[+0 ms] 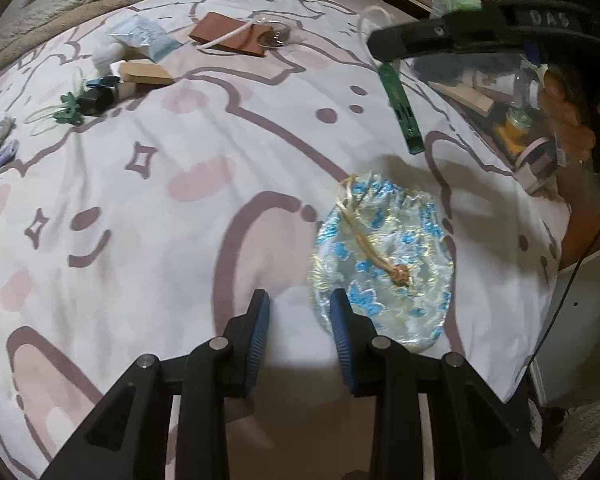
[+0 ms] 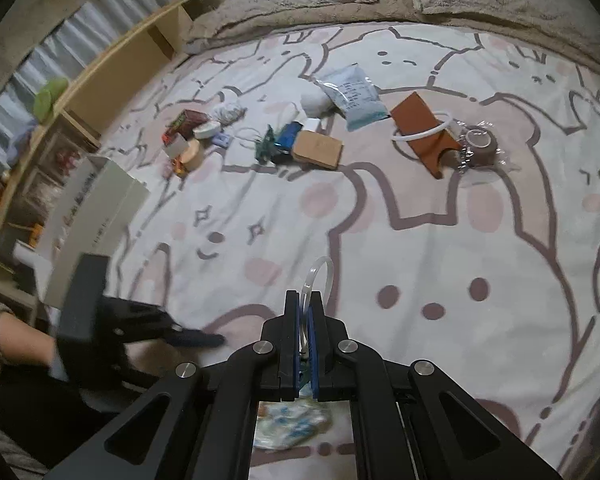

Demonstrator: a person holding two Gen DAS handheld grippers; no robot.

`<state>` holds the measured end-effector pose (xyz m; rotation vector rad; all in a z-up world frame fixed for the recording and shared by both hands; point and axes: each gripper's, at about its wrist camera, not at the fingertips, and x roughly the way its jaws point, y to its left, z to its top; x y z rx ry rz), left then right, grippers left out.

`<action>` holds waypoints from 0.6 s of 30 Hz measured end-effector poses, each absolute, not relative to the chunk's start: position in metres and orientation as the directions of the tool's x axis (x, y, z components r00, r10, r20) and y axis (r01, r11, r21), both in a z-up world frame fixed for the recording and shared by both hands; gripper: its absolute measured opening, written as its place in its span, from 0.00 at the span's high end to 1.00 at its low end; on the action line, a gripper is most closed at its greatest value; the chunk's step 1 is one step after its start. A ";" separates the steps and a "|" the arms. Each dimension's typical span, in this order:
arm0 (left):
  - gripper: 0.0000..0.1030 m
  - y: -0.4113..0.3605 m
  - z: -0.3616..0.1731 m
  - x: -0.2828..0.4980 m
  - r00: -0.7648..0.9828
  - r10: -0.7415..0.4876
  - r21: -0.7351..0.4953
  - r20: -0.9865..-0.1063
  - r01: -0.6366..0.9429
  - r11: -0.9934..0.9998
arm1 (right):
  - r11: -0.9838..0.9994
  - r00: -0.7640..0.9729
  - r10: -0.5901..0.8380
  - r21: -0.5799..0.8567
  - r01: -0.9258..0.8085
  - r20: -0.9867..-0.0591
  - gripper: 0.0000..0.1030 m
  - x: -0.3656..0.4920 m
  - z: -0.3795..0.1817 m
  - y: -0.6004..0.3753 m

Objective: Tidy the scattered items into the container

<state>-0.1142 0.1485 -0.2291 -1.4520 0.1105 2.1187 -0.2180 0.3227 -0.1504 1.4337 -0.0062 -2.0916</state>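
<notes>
Bed point(image 1: 147, 208), cartoon-print cover, carrying everything.

Wooden shelf unit point(image 2: 131, 60) running along the bed's far-left side in the right wrist view; white box point(image 2: 95, 208) lying at that edge of the bed.

Clear container point(image 1: 500, 68) sitting at the right edge of the bed in the left wrist view. Holding several small things already: a wooden block, a yellow-orange piece and a pinkish roll, all blurred through the wall. Count inside not readable.

Flowered drawstring pouch point(image 1: 384, 256), one, lying flat on the cover just beyond the left tool point(image 1: 302, 300), partly hiding behind that tool's right-hand pad. Pads standing released, only bare cover showing between them.

Right tool point(image 2: 308, 298) clenching on a clear plastic ring point(image 2: 318, 280), ring standing upright out of the tips, lifted off the cover. Pouch showing below this tool.

Green strip point(image 1: 400, 108), one, lying between the pouch and the container.

Scattered farther up the bed, well apart from the container:
- brown leather sleeve point(image 2: 420, 132), one, with a white ring point(image 2: 440, 124) resting across it
- wrapped tape roll point(image 2: 478, 144), one, touching the sleeve's end
- blue-and-white packet point(image 2: 354, 96), one
- small cardboard box point(image 2: 318, 150), one
- ball of white twine point(image 2: 229, 112), one

Sleeve and hand point(image 2: 19, 344) gripping the left tool at the lower left.
</notes>
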 end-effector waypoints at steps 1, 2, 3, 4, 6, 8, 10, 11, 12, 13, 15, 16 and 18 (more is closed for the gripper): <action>0.69 0.148 -0.228 -0.114 -0.257 0.406 -0.246 -0.877 -0.486 -0.838 | -0.830 -0.246 -0.452 0.303 0.468 -0.858 0.95 -0.219 -0.153 0.324; 0.69 0.147 -0.228 -0.115 -0.252 0.415 -0.258 -0.874 -0.484 -0.836 | -0.837 -0.255 -0.436 0.285 0.467 -0.863 0.95 -0.220 -0.154 0.326; 0.58 0.147 -0.227 -0.115 -0.245 0.429 -0.276 -0.869 -0.479 -0.833 | -0.847 -0.270 -0.414 0.259 0.465 -0.869 0.95 -0.221 -0.155 0.327; 0.36 0.147 -0.225 -0.115 -0.248 0.444 -0.293 -0.861 -0.470 -0.832 | -0.853 -0.286 -0.396 0.234 0.467 -0.872 0.95 -0.221 -0.156 0.328; 0.15 0.150 -0.218 -0.114 -0.245 0.494 -0.343 -0.834 -0.470 -0.813 | -0.854 -0.289 -0.396 0.235 0.464 -0.871 0.95 -0.222 -0.155 0.330; 0.13 0.164 -0.213 -0.110 -0.235 0.513 -0.344 -0.826 -0.511 -0.788 | -0.851 -0.292 -0.400 0.234 0.471 -0.869 0.95 -0.221 -0.153 0.330; 0.11 0.182 -0.210 -0.104 -0.252 0.486 -0.277 -0.837 -0.570 -0.773 | -0.846 -0.292 -0.398 0.225 0.482 -0.869 0.95 -0.220 -0.152 0.328; 0.11 0.189 -0.209 -0.101 -0.258 0.476 -0.252 -0.840 -0.592 -0.765 | -0.846 -0.292 -0.397 0.223 0.485 -0.870 0.95 -0.220 -0.152 0.327; 0.10 0.197 -0.210 -0.100 -0.255 0.470 -0.232 -0.845 -0.618 -0.751 | -0.845 -0.294 -0.393 0.217 0.488 -0.871 0.95 -0.219 -0.153 0.325; 0.10 0.203 -0.212 -0.099 -0.248 0.464 -0.222 -0.850 -0.631 -0.743 | -0.844 -0.296 -0.387 0.206 0.496 -0.873 0.95 -0.218 -0.153 0.324; 0.10 0.214 -0.216 -0.100 -0.232 0.454 -0.213 -0.860 -0.644 -0.735 | -0.837 -0.296 -0.377 0.187 0.514 -0.878 0.95 -0.217 -0.154 0.320; 0.09 0.218 -0.218 -0.101 -0.235 0.448 -0.205 -0.863 -0.646 -0.735 | -0.836 -0.297 -0.370 0.176 0.520 -0.881 0.95 -0.217 -0.154 0.318; 0.07 0.224 -0.222 -0.103 -0.243 0.432 -0.184 -0.869 -0.651 -0.737 | -0.833 -0.298 -0.353 0.153 0.532 -0.887 0.95 -0.216 -0.155 0.317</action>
